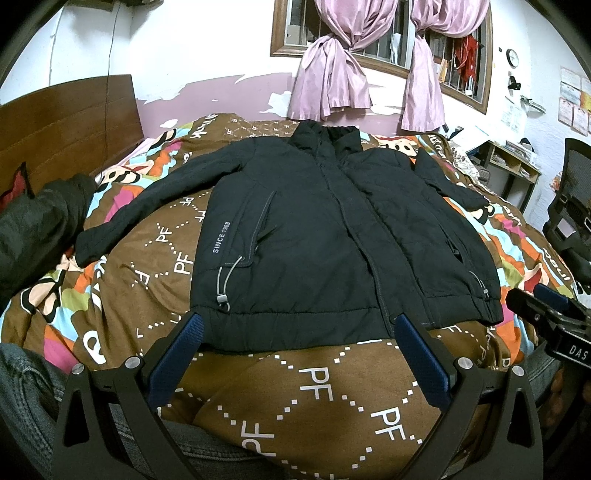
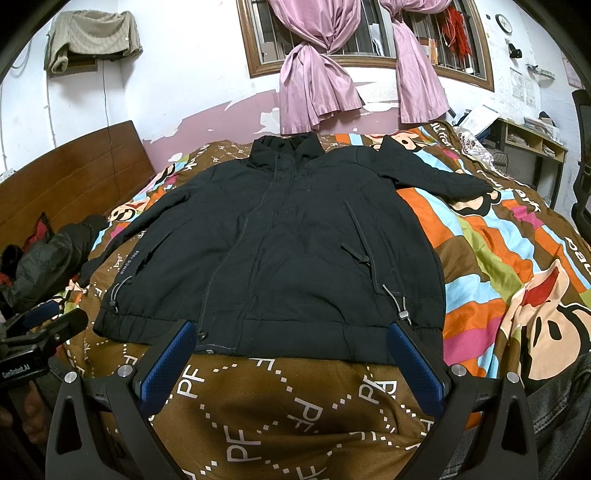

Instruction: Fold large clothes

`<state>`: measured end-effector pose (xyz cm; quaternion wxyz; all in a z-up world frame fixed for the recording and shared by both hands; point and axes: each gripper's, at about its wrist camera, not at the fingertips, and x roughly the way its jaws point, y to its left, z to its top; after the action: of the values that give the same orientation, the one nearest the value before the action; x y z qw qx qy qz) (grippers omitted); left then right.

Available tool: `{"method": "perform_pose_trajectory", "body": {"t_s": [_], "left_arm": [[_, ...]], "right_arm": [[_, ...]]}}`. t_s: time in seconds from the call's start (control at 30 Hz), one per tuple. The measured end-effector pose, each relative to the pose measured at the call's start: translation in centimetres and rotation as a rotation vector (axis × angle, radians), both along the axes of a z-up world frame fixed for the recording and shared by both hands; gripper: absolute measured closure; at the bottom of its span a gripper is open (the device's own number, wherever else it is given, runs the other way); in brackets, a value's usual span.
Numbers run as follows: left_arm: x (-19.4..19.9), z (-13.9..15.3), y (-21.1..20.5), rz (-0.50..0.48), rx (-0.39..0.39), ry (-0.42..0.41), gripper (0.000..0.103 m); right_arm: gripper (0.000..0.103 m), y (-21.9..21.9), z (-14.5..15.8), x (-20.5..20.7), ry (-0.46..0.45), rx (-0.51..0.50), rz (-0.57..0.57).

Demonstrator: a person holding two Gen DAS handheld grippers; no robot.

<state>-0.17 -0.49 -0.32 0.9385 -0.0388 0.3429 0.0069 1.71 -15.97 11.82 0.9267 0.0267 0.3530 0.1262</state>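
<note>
- Left tool (image 1: pixel 297 325): two blue pads spread wide, nothing between them, hovering just short of the jacket's hem.
- Right tool (image 2: pixel 290 332): same story, two blue pads wide apart and empty, also near the hem; it shows at the right edge of the left view, and the left tool shows at the left edge of the right view.
- One black jacket (image 1: pixel 325 236) lies flat, front up and zipped, on the bed, collar toward the window; two sleeves out to the sides, two hem drawcords, "SINCE 1968" printed on one side.
- One quilt (image 1: pixel 303 391) covers the bed: brown with white "PF" diamonds, plus bright striped cartoon patches.
- One dark bundle of clothing (image 1: pixel 33 236) sits at the bed's edge by the wooden headboard (image 1: pixel 66 122).
- Behind: one barred window (image 2: pixel 369 33) with two pink curtains (image 2: pixel 314 85) knotted, pink-and-white peeling wall, a round clock (image 2: pixel 504 23).
- A shelf (image 2: pixel 532 144) and a black chair (image 1: pixel 570 221) stand at the side.
</note>
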Motion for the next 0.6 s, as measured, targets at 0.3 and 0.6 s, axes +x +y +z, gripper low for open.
{"method": "perform_pose_trajectory", "body": {"t_s": [0.3,0.6], "left_arm": [[1.6,1.1,0.3,0.058,0.039,0.010,0.002],[4.6,5.4,1.0,0.066,0.097,-0.041,0.002]], "right_arm": [[0.000,-0.9,0.2,1.5,0.006,0.056,-0.062],[0.000,-2.3,6.7,6.9,0.015,0.100,-0.023]]}}
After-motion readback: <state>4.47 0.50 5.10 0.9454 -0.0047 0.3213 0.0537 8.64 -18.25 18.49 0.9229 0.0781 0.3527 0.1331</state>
